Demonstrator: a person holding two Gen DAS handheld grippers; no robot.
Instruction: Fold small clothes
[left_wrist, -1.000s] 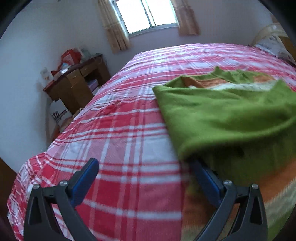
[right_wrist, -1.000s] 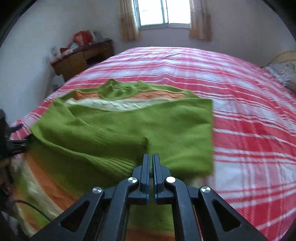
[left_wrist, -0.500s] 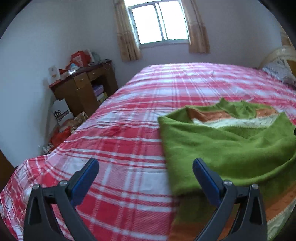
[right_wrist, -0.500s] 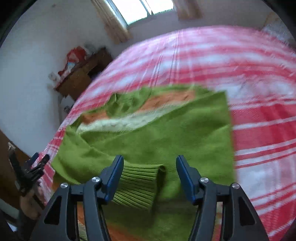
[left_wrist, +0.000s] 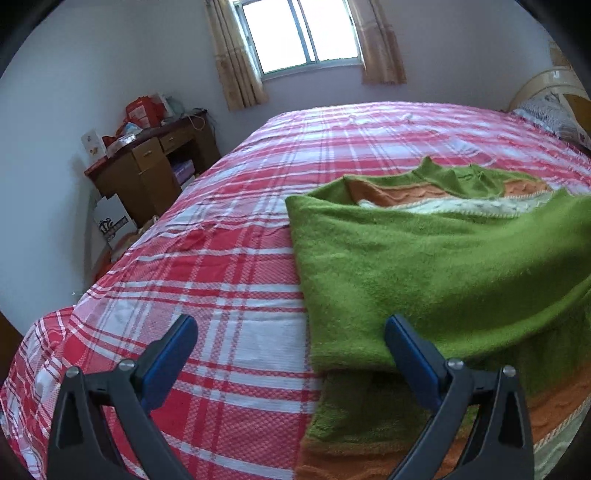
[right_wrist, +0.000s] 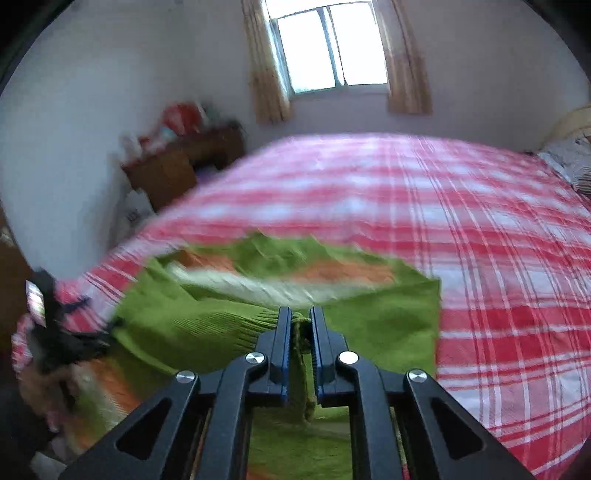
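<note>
Green sweater (left_wrist: 424, 266) spread on plaid bed (left_wrist: 229, 258), right of frame. Right gripper (right_wrist: 300, 325) pinching ribbed cuff (right_wrist: 300, 334), lower centre, presumably for folding the sleeve inward. Left gripper (left_wrist: 290, 341) spread wide, empty, beside hem.

Daylight pours through blown-out window (left_wrist: 301, 35); left view sharp, right view motion-smeared across bed (right_wrist: 480, 229); fisheye corners black.

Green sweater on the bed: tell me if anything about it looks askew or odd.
The green sweater lies unevenly folded on the plaid bedspread: its orange-and-white striped chest shows past the flap's slanted edge. The right hand-held gripper pinches a ribbed cuff; the left hand-held gripper is open at the fold's corner. No damage shows.
</note>
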